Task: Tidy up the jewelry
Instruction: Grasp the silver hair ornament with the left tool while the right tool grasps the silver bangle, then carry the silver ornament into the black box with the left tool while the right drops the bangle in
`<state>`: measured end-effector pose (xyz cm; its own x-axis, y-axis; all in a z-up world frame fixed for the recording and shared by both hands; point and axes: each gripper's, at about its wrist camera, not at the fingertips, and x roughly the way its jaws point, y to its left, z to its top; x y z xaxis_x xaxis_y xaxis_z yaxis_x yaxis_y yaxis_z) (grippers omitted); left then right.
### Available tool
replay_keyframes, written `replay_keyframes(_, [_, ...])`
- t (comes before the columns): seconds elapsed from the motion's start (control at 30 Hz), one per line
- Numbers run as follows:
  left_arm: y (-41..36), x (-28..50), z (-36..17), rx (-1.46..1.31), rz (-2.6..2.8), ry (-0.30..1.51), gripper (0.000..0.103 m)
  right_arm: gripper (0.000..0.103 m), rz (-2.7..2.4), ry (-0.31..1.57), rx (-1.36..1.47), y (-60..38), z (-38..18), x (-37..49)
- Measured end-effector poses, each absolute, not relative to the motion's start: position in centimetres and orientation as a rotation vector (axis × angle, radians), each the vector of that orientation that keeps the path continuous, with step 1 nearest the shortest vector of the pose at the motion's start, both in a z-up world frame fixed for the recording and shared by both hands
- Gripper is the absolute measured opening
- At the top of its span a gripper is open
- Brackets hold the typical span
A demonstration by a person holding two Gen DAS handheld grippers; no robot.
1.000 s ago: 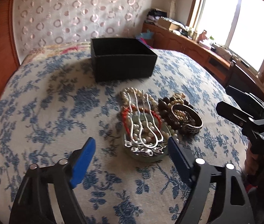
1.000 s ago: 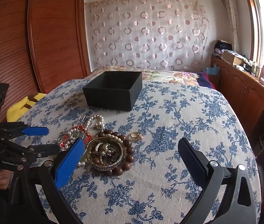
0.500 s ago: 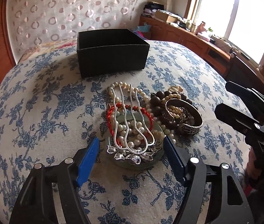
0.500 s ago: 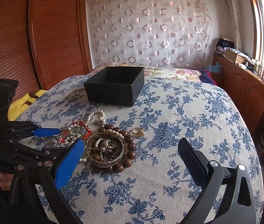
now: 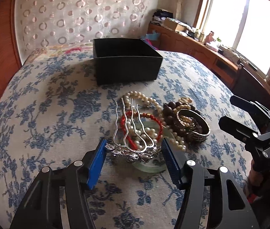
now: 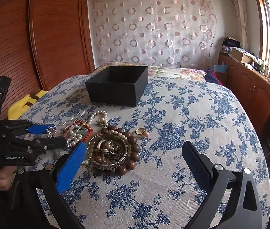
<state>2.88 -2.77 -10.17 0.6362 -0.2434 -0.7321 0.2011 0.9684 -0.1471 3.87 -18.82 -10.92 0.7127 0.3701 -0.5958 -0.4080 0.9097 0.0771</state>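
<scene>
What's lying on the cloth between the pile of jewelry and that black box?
Nothing: in both wrist views only bare flowered cloth separates the jewelry pile from the black box.

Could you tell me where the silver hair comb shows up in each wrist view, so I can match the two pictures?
Left wrist view: the silver hair comb lies low in the centre, its ornate head between the left gripper fingers, prongs pointing towards the far box.
Right wrist view: the comb sits at the left edge, between those same blue-padded fingers.
Shared landmark: the black box beyond the jewelry pile.
</scene>
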Motion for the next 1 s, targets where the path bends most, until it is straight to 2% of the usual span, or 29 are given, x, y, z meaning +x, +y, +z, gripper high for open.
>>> replay_keyframes(0.03, [-2.6,2.8,-10.2,-0.055,-0.252,0.843,0.056,0.1,0.444,0.658,-0.063,-18.7,-11.0,4.0])
replay_keyframes(0.2, [-1.9,2.6,-10.3,-0.063,-0.251,0.833,0.056,0.077,0.528,0.726,-0.078,-17.3,-11.6,5.1])
replay_keyframes(0.27, [-1.7,2.6,-10.1,-0.066,-0.256,0.826,0.056,0.072,0.559,0.753,-0.099,-16.4,-12.0,5.6])
replay_keyframes(0.57, [-1.4,2.2,-9.6,-0.075,-0.268,0.795,0.056,0.071,0.582,0.818,-0.186,-14.4,-12.9,6.6])
replay_keyframes(0.6, [-1.4,2.1,-9.5,-0.075,-0.27,0.792,0.056,0.07,0.587,0.818,-0.19,-14.3,-12.8,6.6])
replay_keyframes(0.67, [-1.4,2.1,-9.3,-0.075,-0.278,0.785,0.056,0.06,0.603,0.82,-0.193,-14.3,-12.7,6.5])
replay_keyframes(1.0, [-1.7,1.8,-8.2,-0.068,-0.287,0.751,0.055,0.059,0.634,0.771,-0.175,-14.9,-11.3,5.5])
